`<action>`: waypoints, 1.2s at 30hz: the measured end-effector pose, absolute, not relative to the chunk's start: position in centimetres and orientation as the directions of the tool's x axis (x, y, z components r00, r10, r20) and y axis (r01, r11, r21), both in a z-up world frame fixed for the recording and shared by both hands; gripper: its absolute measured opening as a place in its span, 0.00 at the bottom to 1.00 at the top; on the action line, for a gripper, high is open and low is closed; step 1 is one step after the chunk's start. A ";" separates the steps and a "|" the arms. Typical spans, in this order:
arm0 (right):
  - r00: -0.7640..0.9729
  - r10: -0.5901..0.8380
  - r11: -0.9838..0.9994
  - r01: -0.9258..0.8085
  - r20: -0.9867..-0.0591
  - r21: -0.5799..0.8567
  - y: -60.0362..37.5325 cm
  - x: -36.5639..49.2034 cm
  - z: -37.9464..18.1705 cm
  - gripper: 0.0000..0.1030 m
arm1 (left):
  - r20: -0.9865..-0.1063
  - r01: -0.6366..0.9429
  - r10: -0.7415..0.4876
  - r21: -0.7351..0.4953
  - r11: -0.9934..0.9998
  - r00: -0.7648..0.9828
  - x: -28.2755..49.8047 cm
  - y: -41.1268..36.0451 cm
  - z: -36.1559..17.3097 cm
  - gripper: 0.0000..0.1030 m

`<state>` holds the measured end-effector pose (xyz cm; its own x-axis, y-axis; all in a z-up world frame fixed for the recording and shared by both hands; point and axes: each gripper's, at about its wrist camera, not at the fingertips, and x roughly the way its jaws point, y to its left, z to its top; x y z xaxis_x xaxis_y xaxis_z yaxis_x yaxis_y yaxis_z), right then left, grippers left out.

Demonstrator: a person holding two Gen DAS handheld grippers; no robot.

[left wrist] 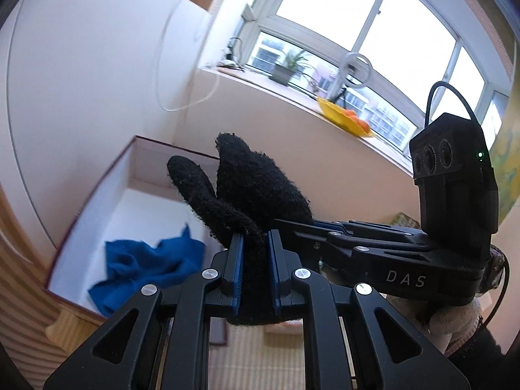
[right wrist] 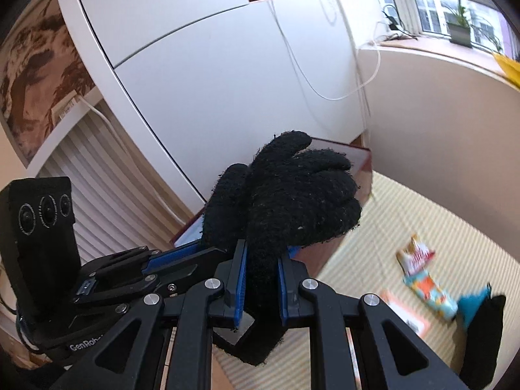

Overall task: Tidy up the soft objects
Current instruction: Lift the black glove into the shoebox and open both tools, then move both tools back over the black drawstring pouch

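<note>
Both grippers, left gripper (left wrist: 255,250) & right gripper (right wrist: 261,274), nearly shut, pinch black glove (left wrist: 250,178): light, floppy; box (left wrist: 97,195) at 9 o'clock.

Left gripper (left wrist: 254,253) clamps black glove (left wrist: 256,188); box (left wrist: 97,195) beyond.

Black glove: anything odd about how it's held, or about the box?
Nothing damaged. Both the left gripper and right gripper pinch the one black glove. The blue cloth lies crumpled in the box.
</note>
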<state>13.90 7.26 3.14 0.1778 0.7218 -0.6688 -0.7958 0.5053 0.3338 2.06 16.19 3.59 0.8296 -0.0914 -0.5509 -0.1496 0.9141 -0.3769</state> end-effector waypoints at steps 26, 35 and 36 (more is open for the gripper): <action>0.290 0.640 0.590 -0.779 -0.711 0.213 12.8 18.4 0.3 0.61 | -0.685 -0.366 0.090 -0.269 0.891 0.723 5.2 21.5 0.1 0.38; 0.351 0.636 0.631 -0.749 -0.687 0.201 8.2 17.7 2.0 0.63 | -0.666 -0.349 0.080 -0.281 0.894 0.742 3.1 20.4 0.6 0.47; 0.353 0.637 0.634 -0.746 -0.685 0.204 7.8 17.5 2.1 0.63 | -0.663 -0.343 0.075 -0.284 0.895 0.745 2.9 20.1 0.7 0.47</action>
<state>17.54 7.78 2.06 0.3532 0.6370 -0.6852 -0.7463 0.6335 0.2043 2.95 20.12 0.73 0.7449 0.0748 -0.6629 -0.3428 0.8954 -0.2842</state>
